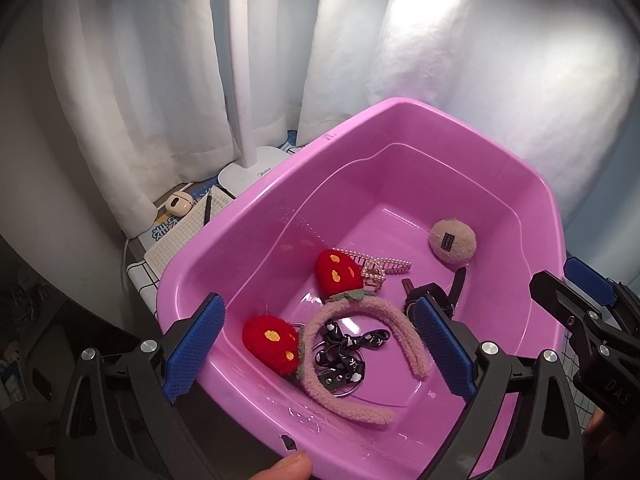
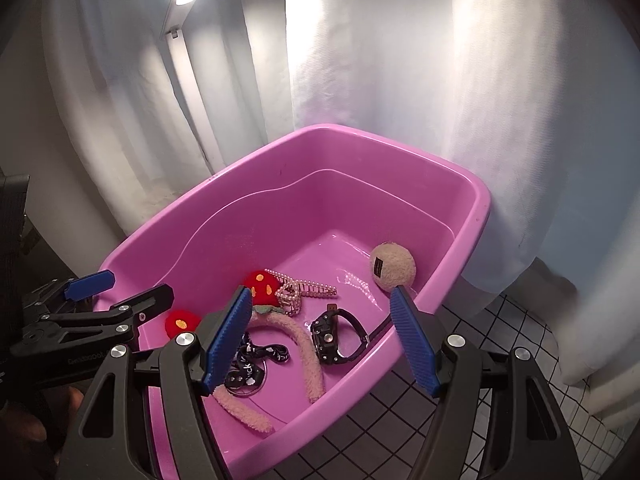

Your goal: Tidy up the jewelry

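From the left wrist: left gripper (image 1: 316, 344) hangs over the pink tub (image 1: 256, 200), jaws wide apart and empty. Below lie the strawberry headband (image 1: 360, 312), pearl clip (image 1: 378, 266), plush ball (image 1: 452, 243).

Right wrist now: right gripper (image 2: 324, 342) is parted, holding nothing, above the black watch (image 2: 334, 336) on the tub floor. If the watch is next, best to drop straight down, straddling the case, clear of the headband's fuzzy arm.
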The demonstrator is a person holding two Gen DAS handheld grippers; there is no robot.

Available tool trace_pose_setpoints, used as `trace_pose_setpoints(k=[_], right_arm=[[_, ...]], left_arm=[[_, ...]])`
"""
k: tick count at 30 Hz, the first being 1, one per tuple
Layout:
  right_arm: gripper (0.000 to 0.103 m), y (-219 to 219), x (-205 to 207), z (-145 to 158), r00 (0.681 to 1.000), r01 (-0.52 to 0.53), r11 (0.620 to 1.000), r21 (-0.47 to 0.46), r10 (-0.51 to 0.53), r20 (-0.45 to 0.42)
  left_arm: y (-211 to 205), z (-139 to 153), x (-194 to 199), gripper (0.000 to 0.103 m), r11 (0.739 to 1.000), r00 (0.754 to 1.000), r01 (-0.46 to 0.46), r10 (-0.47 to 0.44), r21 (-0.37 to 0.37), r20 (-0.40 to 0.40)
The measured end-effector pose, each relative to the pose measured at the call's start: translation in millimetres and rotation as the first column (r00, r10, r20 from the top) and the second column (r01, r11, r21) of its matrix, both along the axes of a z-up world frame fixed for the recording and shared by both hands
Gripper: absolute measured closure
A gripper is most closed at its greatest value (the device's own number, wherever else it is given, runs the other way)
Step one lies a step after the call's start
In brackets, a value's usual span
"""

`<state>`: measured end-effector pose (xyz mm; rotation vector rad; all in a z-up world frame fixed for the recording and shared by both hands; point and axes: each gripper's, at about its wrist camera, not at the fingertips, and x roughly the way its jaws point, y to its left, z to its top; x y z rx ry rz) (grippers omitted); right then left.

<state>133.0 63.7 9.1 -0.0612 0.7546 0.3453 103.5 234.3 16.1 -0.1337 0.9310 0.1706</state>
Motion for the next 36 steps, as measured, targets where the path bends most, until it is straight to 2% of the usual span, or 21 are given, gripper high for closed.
trace_pose_setpoints(k=[36], right_arm=[[0.035,-3.3,-35.5,7.2,0.999,0.028,0.998,-0.052,-0.027,0.021]], left_arm=[[-16.4,12.4,-24.7,0.009,0.997,0.999,-0.031,0.031,0.074,-0.009]])
